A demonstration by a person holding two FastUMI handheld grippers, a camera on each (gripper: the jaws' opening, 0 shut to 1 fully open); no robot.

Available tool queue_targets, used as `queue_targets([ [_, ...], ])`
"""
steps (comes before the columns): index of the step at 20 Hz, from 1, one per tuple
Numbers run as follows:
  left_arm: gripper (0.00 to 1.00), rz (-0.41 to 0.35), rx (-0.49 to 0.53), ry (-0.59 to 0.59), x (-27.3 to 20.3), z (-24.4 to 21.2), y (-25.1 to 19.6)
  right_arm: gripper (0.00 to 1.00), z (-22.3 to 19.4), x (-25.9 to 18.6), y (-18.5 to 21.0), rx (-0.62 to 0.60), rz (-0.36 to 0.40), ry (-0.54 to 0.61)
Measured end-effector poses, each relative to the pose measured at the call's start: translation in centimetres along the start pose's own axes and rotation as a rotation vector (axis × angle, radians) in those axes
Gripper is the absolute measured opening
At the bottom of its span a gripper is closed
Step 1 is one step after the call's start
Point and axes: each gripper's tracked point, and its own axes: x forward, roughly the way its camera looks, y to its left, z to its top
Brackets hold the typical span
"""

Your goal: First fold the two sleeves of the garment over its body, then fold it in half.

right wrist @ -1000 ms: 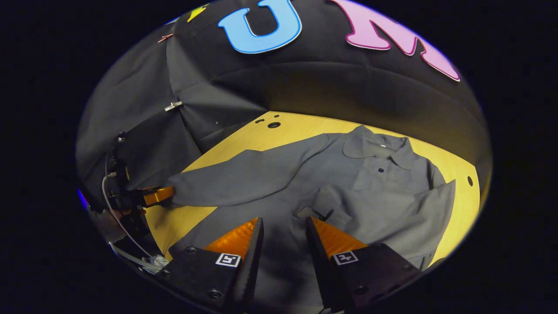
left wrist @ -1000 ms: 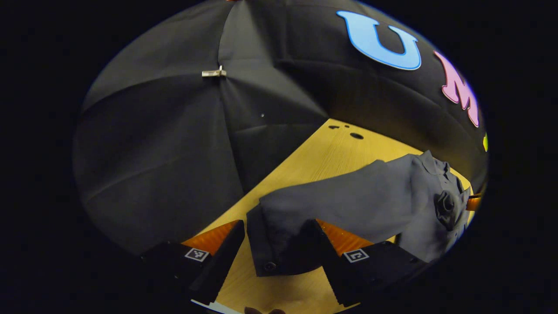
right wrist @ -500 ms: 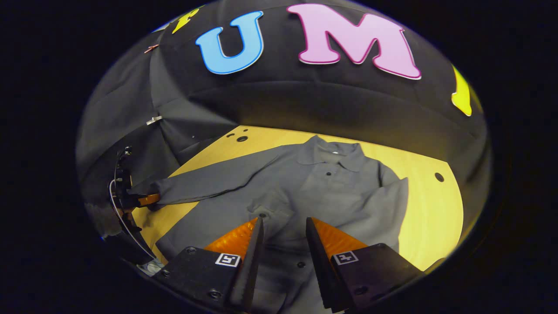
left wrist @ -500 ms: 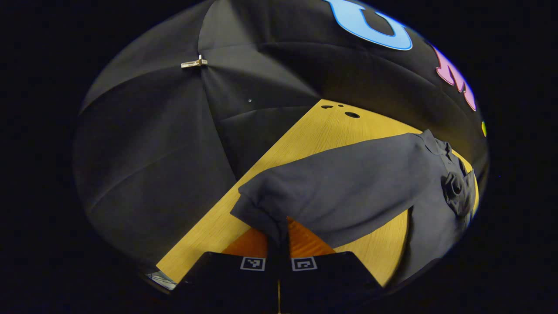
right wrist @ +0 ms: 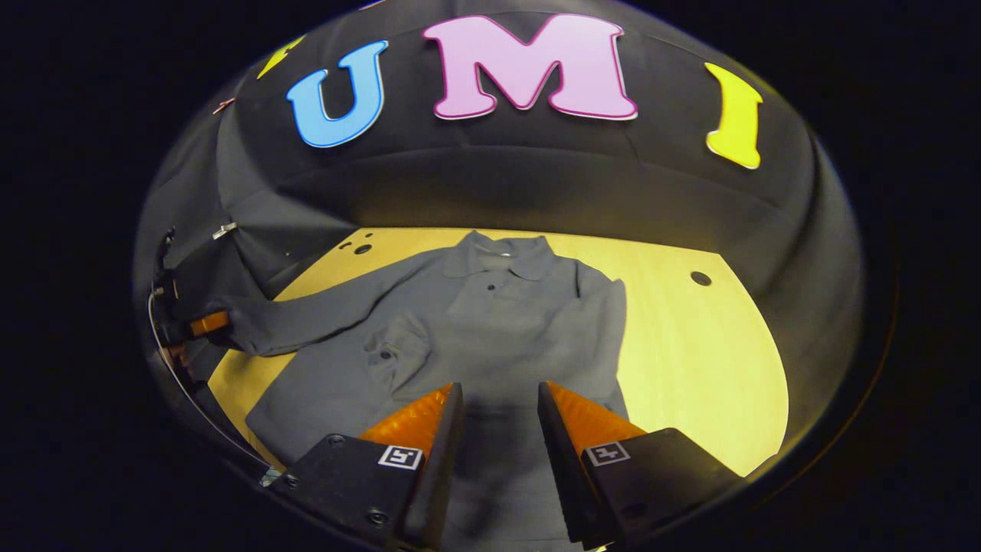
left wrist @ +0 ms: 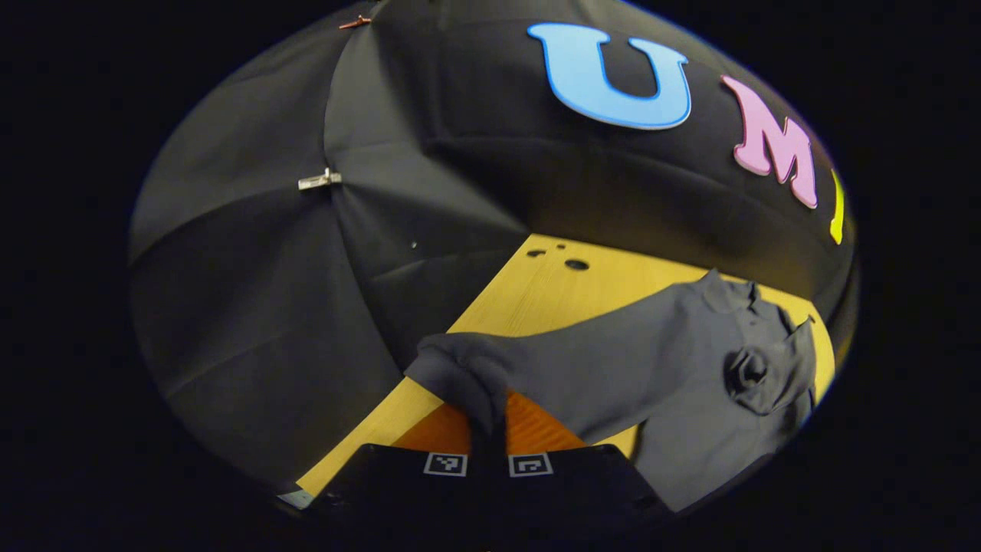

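Left tongs (left wrist: 489,429) pressed together on the cuff of the left sleeve (left wrist: 582,368), pinching it at the near left edge of the desk (left wrist: 536,291); seen again at far left of the right gripper view (right wrist: 201,323), cuff raised off the wood. Right tongs (right wrist: 498,429) spread, nothing between the fingers, hovering above the lower body of the grey garment (right wrist: 490,330). Garment spread flat on the yellow desk, collar (right wrist: 498,257) toward the booth wall. Right sleeve (right wrist: 609,330) laid down along the body's right side, left sleeve stretched out sideways.
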Motion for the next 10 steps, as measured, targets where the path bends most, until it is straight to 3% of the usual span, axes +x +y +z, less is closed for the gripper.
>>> queue_targets([
  [2, 0.06, -0.033, 0.002, -0.055, -1.0, 2.8, -1.9, 0.63, -1.0, -0.5, -1.3, 0.016, -0.025, 0.013],
  [3, 0.06, -0.055, 0.007, -0.078, -1.4, 4.2, -3.1, 0.53, -1.3, -0.8, -1.7, 0.025, -0.031, 0.019],
  [4, 0.05, -0.079, 0.015, -0.101, -1.8, 5.5, -4.3, 0.65, -1.8, -0.9, -2.3, 0.03, -0.042, 0.023],
  [6, 0.05, -0.128, 0.033, -0.141, -2.5, 7.9, -7.0, 0.69, -2.5, -1.4, -2.9, 0.041, -0.054, 0.031],
  [7, 0.05, -0.154, 0.048, -0.158, -2.8, 9.0, -8.4, 0.64, -2.8, -1.6, -3.1, 0.047, -0.057, 0.033],
  [8, 0.05, -0.178, 0.07, -0.171, -3.2, 9.5, -9.7, 0.81, -3.0, -1.7, -3.4, 0.053, -0.064, 0.034],
  [10, 0.05, -0.223, 0.121, -0.195, -3.8, 10.4, -12.4, 0.92, -3.3, -2.0, -3.8, 0.069, -0.072, 0.033],
])
